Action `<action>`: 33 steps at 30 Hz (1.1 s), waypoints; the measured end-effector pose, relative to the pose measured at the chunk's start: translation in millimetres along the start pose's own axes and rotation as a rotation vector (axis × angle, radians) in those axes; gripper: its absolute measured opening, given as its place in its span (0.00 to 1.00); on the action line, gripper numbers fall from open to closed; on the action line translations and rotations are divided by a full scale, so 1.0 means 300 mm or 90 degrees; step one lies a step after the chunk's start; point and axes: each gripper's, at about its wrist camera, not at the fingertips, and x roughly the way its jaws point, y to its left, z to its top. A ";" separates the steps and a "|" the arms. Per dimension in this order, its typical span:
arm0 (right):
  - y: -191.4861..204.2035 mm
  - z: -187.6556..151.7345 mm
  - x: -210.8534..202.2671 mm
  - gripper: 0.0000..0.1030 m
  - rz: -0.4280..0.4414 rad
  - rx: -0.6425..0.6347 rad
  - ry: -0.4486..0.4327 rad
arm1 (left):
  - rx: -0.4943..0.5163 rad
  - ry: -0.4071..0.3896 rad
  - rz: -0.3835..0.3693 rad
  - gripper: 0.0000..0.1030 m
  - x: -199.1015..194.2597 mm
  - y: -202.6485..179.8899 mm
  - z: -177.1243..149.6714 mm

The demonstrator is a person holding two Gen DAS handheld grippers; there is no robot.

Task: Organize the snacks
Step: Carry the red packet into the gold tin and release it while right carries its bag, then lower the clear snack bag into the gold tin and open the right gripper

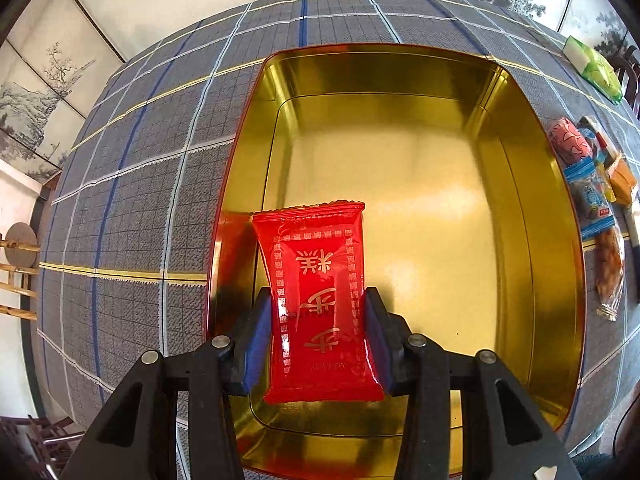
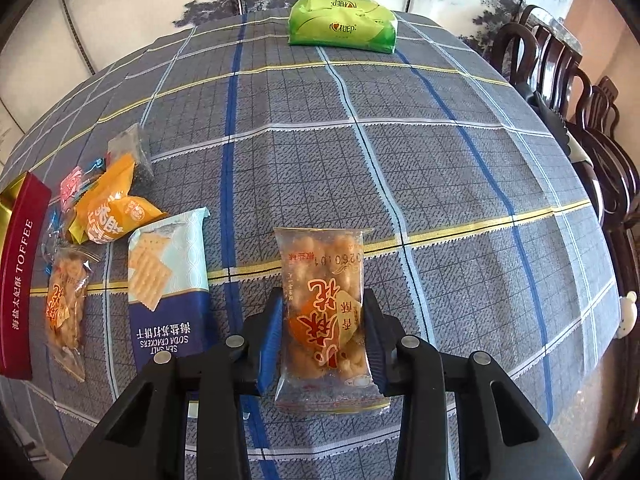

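My left gripper (image 1: 318,316) is shut on a red snack packet (image 1: 320,300) and holds it over the near left part of an open gold tin (image 1: 552,208), whose inside is bare. My right gripper (image 2: 322,314) is shut on a clear packet of fried twists (image 2: 324,304), held above the checked tablecloth. The tin's red outer wall, marked TOFFEE, shows at the left edge of the right wrist view (image 2: 20,276).
Loose snacks lie right of the tin: a soda cracker pack (image 2: 168,280), orange packets (image 2: 108,208), a second twist packet (image 2: 66,312), a grey packet (image 2: 130,152). A green tissue pack (image 2: 342,26) sits at the far edge. Dark wooden chairs (image 2: 592,120) stand at the right.
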 end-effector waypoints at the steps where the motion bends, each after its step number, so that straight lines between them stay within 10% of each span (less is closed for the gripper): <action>1: -0.001 0.004 -0.012 0.37 0.000 0.005 -0.004 | 0.002 -0.001 0.002 0.42 -0.001 -0.001 -0.002; 10: 0.087 0.057 -0.183 0.37 0.047 0.005 -0.069 | -0.006 -0.044 -0.023 0.47 -0.067 0.000 -0.014; 23: 0.835 0.040 -0.300 0.37 0.290 -0.143 -0.054 | -0.157 -0.155 -0.060 0.62 -0.312 0.230 -0.093; 33: 1.170 -0.055 -0.198 0.37 0.296 -0.185 0.044 | -0.256 -0.123 -0.018 0.64 -0.294 0.417 -0.256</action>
